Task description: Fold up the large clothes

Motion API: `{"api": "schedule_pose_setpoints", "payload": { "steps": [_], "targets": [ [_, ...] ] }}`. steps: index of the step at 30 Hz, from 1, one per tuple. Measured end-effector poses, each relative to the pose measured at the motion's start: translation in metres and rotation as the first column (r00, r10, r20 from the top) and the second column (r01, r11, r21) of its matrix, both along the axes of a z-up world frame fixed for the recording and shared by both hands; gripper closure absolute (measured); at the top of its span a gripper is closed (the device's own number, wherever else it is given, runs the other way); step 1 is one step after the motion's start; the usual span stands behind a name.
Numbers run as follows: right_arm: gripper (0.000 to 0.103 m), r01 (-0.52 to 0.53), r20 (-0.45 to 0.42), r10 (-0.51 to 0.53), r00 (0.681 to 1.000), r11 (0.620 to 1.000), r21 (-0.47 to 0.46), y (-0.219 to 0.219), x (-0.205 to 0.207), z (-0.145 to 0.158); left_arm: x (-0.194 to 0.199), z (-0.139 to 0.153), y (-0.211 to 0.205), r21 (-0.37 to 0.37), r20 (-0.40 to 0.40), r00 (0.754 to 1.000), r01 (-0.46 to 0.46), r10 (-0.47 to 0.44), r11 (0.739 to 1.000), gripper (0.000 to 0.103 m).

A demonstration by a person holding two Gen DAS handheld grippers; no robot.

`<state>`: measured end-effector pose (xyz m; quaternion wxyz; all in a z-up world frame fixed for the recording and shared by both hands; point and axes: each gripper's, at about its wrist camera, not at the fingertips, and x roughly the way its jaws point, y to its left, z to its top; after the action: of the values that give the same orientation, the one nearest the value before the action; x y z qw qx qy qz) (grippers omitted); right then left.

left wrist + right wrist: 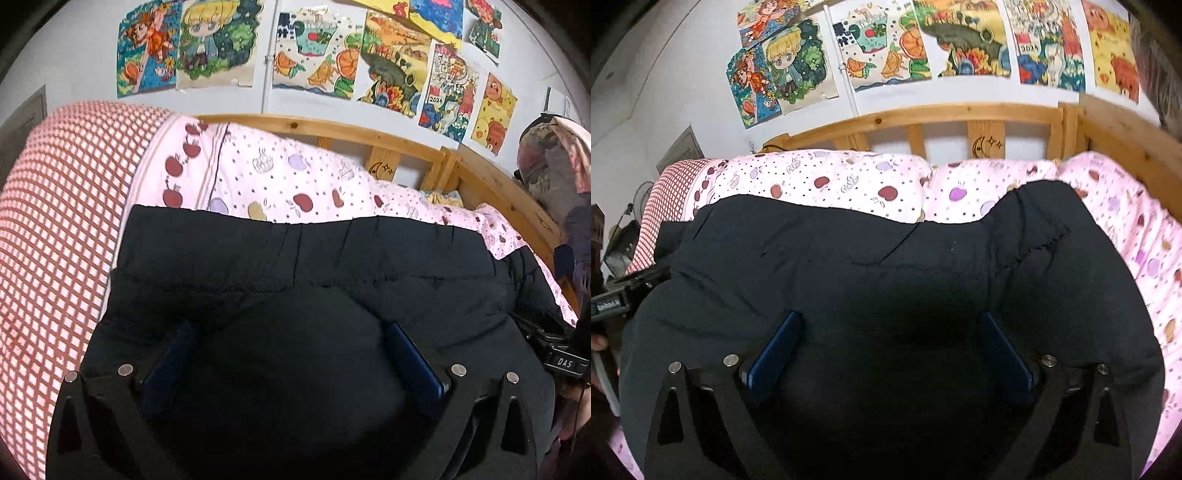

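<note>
A large black padded jacket (295, 258) lies spread across the bed, its far hem straight against the pink quilt. In the left wrist view my left gripper (291, 332) sits low over the near part of the jacket with its blue fingers (413, 362) wide apart and a puffy black bulge between them. Over the same jacket (871, 258) in the right wrist view, my right gripper (890, 332) stands open too, blue pads (775, 350) resting on dark fabric. Neither gripper visibly pinches cloth. Each view catches part of the other gripper at its edge.
A pink fruit-print quilt (288, 177) covers the bed, with a red checked blanket (55, 221) heaped on the left. A wooden bed rail (960, 114) runs behind, under a wall of coloured drawings (314, 55). Bundled clothes (554, 166) hang at the far right.
</note>
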<state>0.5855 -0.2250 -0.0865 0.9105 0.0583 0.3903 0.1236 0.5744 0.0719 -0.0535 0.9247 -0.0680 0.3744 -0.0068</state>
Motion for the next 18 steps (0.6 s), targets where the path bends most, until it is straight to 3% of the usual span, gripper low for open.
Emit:
{"api": "schedule_pose_setpoints", "payload": {
  "steps": [4, 11, 18],
  "targets": [
    [0.006, -0.001, -0.005, 0.001, 1.000, 1.000, 0.016, -0.001, 0.000, -0.005, -0.002, -0.005, 0.000, -0.005, 0.002, 1.000, 0.003, -0.003, 1.000, 0.000],
    [0.007, 0.002, 0.086, -0.009, 0.996, 0.997, 0.071, -0.010, -0.025, 0.009, -0.019, -0.004, -0.007, 0.044, 0.058, 0.998, -0.002, 0.000, 0.999, 0.000],
    [0.007, 0.099, 0.117, -0.102, 0.988, 0.995, 0.031, -0.044, -0.048, 0.042, -0.053, 0.028, 0.031, -0.069, 0.093, 0.996, 0.015, -0.009, 0.997, 0.000]
  ]
}}
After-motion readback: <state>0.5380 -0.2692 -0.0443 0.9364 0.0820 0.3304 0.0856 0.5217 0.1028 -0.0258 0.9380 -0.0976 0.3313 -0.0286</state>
